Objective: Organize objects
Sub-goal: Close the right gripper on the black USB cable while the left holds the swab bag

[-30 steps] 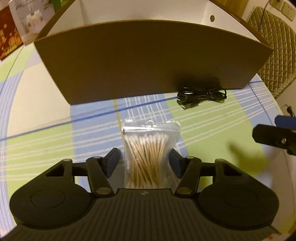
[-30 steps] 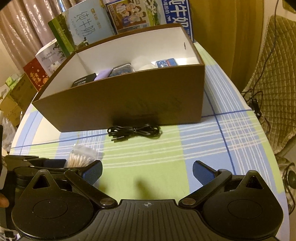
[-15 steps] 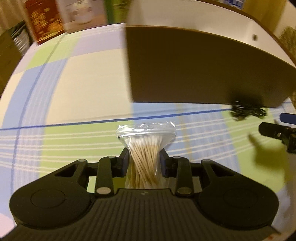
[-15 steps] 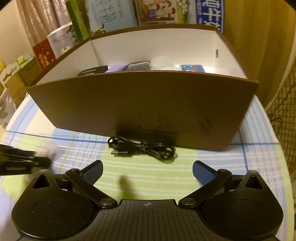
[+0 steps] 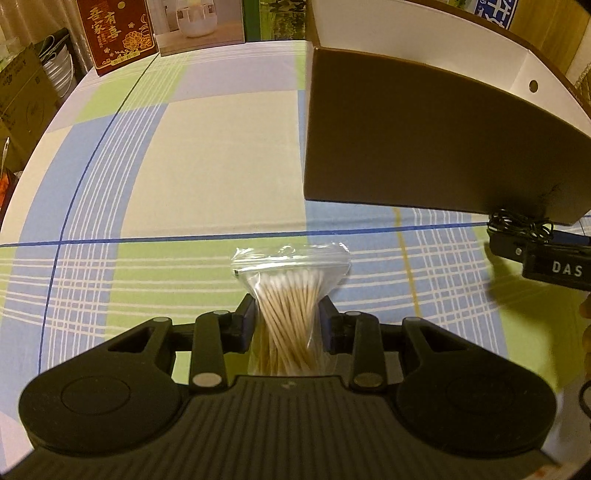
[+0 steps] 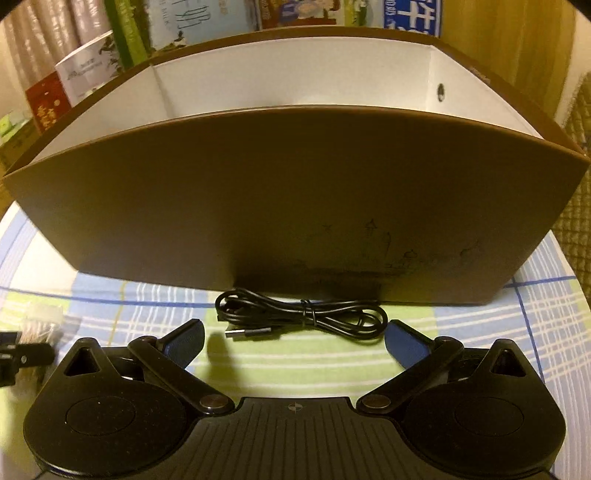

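Observation:
A clear zip bag of cotton swabs (image 5: 290, 295) is pinched between the fingers of my left gripper (image 5: 288, 317), above the checked tablecloth. The brown box (image 5: 424, 147) with white inside walls stands ahead to the right. In the right wrist view, a coiled black USB cable (image 6: 303, 314) lies on the cloth right against the box's front wall (image 6: 295, 199). My right gripper (image 6: 293, 338) is open, low over the table, its blue-padded fingers (image 6: 184, 338) either side of the cable's near edge. The box's contents are hidden from here.
The tablecloth (image 5: 184, 166) stretches bare to the left of the box. Cartons and printed boxes (image 5: 118, 33) stand along the far table edge behind it. A quilted chair (image 6: 576, 206) sits at the right. My left gripper and the bag (image 6: 37, 325) show at the right view's left edge.
The left gripper closed on the swab bag and swung left, away from the box front. The right gripper advanced low towards the cable, so the box wall now hides the items inside.

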Motion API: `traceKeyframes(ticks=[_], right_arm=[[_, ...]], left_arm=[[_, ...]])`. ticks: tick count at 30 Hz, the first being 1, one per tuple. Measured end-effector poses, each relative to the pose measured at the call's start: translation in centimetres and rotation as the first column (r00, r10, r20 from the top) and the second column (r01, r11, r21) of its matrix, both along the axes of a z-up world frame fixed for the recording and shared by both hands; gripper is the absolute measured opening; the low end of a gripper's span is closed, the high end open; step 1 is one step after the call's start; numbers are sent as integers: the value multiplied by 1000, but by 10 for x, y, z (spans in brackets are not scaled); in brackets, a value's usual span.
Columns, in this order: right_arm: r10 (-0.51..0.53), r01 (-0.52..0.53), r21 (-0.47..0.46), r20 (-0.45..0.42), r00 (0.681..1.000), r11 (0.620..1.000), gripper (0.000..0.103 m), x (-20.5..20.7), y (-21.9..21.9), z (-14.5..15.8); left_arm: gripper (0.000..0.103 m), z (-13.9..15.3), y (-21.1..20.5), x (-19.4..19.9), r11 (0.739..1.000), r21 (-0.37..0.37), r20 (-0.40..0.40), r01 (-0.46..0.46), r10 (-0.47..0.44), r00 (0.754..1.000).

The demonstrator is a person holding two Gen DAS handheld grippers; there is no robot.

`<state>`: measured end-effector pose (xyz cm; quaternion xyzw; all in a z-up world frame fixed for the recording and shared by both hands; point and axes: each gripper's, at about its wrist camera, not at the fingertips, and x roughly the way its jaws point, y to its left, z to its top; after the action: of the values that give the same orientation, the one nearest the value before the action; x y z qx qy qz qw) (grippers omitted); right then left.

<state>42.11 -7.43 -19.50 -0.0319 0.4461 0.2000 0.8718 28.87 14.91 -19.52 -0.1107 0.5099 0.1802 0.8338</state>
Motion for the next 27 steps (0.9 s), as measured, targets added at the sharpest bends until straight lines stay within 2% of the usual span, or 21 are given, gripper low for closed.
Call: traceKeyframes(ticks=[6,8,9,13,21,27], right_arm=[[-59,60,-35,19,998,998,101,-2,9,-2],[-59,61,-64,30,998,996,100,-3,12,-3],[-56,60,-79,46,997,995,96,-5,14,-4],[-48,52,-77,45,998,996,95,-6,11,-4],[11,-10,-90,12,1000,996,94,-13,4,-1],[74,-76,-99,-16,997,992,94,-38,-9,1]], left_arm=[[30,0,0,1,1000,3,0,5,-5,1000],[30,-1,0,1,1000,5,1,7,-7,1000],[30,-1,0,2,1000,6,1,8,-8,1000],[30,-2,0,1,1000,9,4,11,-11,1000],[30,-1,-4,1,1000,9,-4,21,-21,1000],[29,-1,-15,-5,999,-2,-12,40,-40,999]])
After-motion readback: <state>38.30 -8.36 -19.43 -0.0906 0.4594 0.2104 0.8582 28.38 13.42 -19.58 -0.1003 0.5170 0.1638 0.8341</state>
